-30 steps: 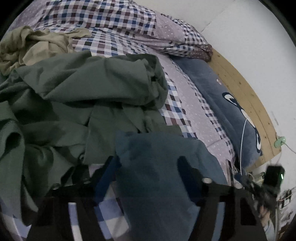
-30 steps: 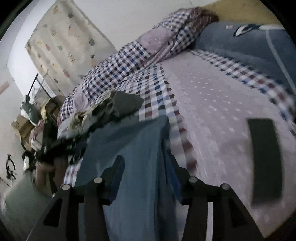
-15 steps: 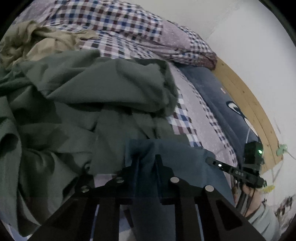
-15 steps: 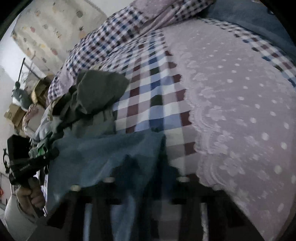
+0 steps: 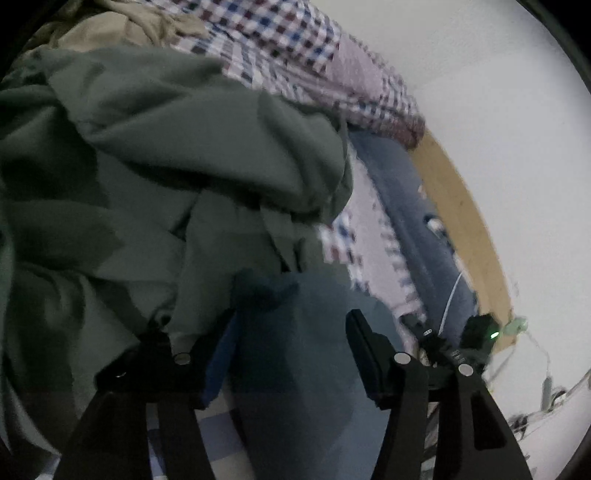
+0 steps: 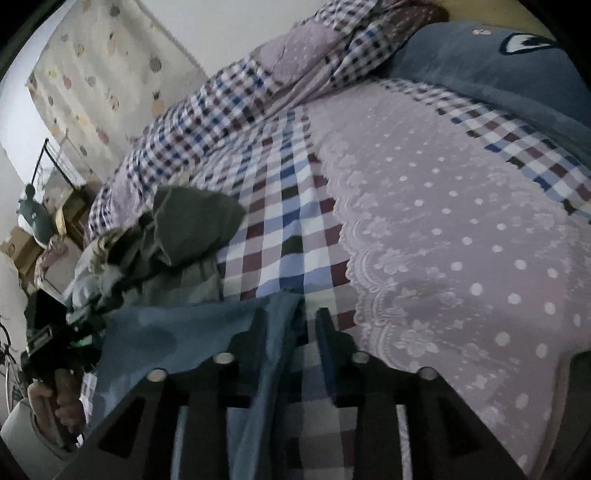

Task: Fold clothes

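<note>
A blue garment (image 5: 295, 362) lies flat on the bed below both grippers. My left gripper (image 5: 291, 332) hangs over its far left corner with the jaws opening; the cloth sits between the fingers (image 5: 364, 347), and the pads stand clear of it. My right gripper (image 6: 291, 321) is at the garment's (image 6: 177, 332) right edge, jaws also opening, with the cloth's hem loose in the gap. A crumpled green garment (image 5: 166, 147) is heaped just beyond the blue one. A beige garment (image 5: 110, 26) lies behind the heap.
The bed has a checked and dotted lilac cover (image 6: 443, 240), a rolled checked quilt (image 6: 221, 110) along the far side and a blue pillow (image 6: 498, 66) by the wooden headboard (image 5: 461, 221). A hand (image 6: 55, 402) holds the left gripper at the bed's near left edge.
Half a second ago both grippers were shut on the blue garment; now their jaws have spread and the cloth lies loose. The right gripper drifted forward and lower over the bed.
</note>
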{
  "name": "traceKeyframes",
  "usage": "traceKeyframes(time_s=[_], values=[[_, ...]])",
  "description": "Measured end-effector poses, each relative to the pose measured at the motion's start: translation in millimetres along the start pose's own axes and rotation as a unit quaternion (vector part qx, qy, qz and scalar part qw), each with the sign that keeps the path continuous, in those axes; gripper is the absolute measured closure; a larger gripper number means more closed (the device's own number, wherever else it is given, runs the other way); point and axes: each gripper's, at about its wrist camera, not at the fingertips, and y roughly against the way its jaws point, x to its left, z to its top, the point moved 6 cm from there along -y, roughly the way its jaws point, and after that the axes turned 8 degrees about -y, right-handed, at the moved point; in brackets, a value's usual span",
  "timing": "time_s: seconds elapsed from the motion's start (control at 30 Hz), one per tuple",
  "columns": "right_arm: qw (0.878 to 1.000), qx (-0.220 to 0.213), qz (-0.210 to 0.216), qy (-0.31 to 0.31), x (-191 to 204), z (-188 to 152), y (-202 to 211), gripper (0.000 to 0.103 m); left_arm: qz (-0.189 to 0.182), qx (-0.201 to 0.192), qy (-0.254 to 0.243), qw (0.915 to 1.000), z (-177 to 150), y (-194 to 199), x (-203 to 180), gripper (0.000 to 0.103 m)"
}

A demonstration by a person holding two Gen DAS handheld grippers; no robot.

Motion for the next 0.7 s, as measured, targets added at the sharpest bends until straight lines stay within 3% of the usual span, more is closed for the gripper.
traceKeyframes(time_s=[0.13,0.33,0.43,0.63,0.7], values=[[1.000,-0.009,0.015,-0.004,1,0,10,0.065,0.015,0.016,-0.027,0.9994,6,-14,-2,0.040],[1.000,-0.005,0.024,0.004,14,-10,17,0.064,-0.006,0.035,-0.027,0.9990,13,-25,2,0.040],[0.999,-0.012,0.023,0.036,37,-24,30,0.064,-0.005,0.046,-0.027,0.9986,11,-23,2,0.040],[0.996,-0.027,0.033,0.081,78,-57,53,0.061,0.033,0.095,-0.019,0.9947,0,-9,7,0.040],[0.995,-0.024,0.032,0.089,86,-67,55,0.061,0.019,0.103,-0.025,0.9942,-1,-12,4,0.040]])
